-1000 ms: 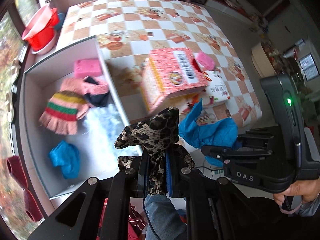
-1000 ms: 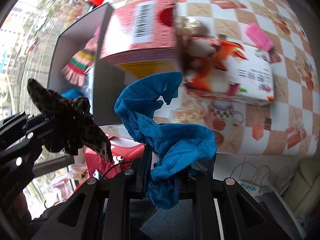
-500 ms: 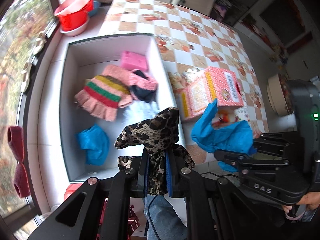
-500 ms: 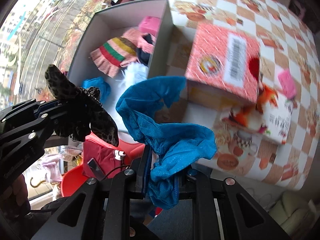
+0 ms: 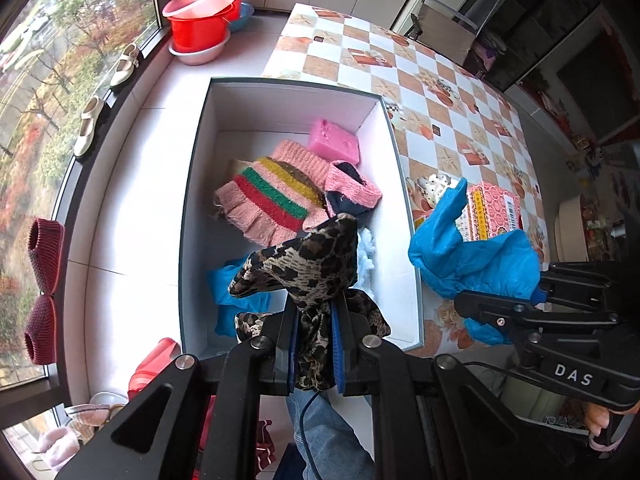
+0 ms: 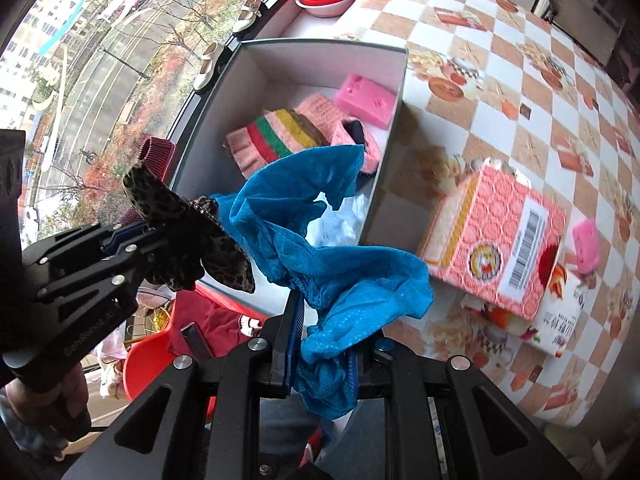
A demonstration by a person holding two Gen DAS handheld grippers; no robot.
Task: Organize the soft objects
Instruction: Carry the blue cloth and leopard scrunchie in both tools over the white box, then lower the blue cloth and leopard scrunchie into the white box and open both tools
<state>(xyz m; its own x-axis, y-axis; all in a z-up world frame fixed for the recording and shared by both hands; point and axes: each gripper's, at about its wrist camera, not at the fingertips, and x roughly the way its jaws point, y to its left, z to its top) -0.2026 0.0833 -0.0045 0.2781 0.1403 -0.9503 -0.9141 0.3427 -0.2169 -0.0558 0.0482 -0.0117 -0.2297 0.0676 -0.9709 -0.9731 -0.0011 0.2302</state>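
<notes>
My left gripper [image 5: 314, 340] is shut on a leopard-print cloth [image 5: 308, 264] and holds it above the near end of a white open box [image 5: 404, 208]. My right gripper [image 6: 322, 344] is shut on a blue crinkled cloth [image 6: 320, 240], just right of the left one, over the box's near right corner. In the box lie a striped pink knit piece [image 5: 272, 196], a pink sponge [image 5: 334, 144], a pink-and-navy sock [image 5: 350, 192], another blue cloth [image 5: 236, 292] and a white tissue-like piece [image 5: 366, 252].
The box stands on the checkered table [image 5: 440, 92] by the window sill. A pink carton [image 6: 500, 240] lies on a printed packet [image 6: 556, 320] to the right, with a small pink sponge [image 6: 586, 244]. Red and pink basins [image 5: 204, 20] stand at the back.
Both grippers have drawn back and up and swung left, carrying their cloths. The view moved from the pink carton to the whole open box.
</notes>
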